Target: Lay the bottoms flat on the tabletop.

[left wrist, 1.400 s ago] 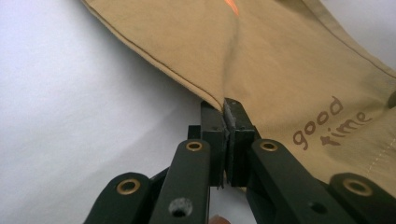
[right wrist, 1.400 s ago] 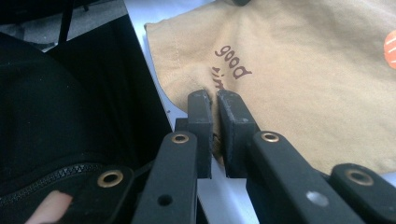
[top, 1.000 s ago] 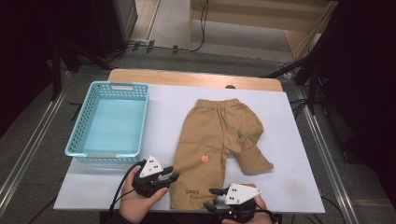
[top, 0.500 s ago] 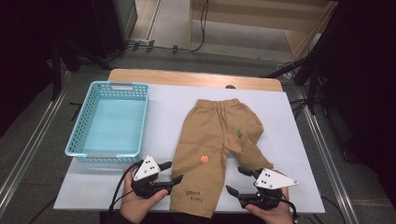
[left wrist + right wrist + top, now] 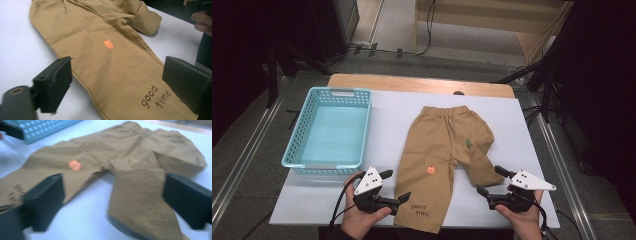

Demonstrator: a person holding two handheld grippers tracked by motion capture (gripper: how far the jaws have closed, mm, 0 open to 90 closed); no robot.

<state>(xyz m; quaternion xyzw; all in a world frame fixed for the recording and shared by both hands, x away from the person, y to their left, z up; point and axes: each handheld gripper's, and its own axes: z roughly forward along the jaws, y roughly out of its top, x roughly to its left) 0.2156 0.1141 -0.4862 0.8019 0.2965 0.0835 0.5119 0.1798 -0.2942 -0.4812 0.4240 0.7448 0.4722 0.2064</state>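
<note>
white tabletop (image 5: 532,125) under dim surroundings, wooden edge at the far side. on it, a pair of tan trousers (image 5: 447,150) spread face up just right of a blue basket (image 5: 329,132), waistband far from the person, an orange patch (image 5: 430,170) on the long leg and "good time" printed near its hem. long leg lying flat and straight, hem reaching the near edge, well clear of the basket. other leg (image 5: 479,167), on the trousers' side away from the basket, folded back and crumpled, so only half smoothed by the look of it.

left hand-held gripper (image 5: 395,186) low beside the printed hem, between basket and trousers, jaws just opened wide, cloth lying under them and not pinched. right hand-held gripper (image 5: 491,181) on the far side of the trousers from the basket, close to the crumpled leg, jaws likewise just opened wide and holding nothing; in the right gripper view the folded leg (image 5: 145,202) sits between the two pads, untouched.

likely progress: spreading mostly done, one leg released flat. left to do, as a judgement: straighten the bent leg, then fold, and perhaps move into the basket, bare inside for now.
</note>
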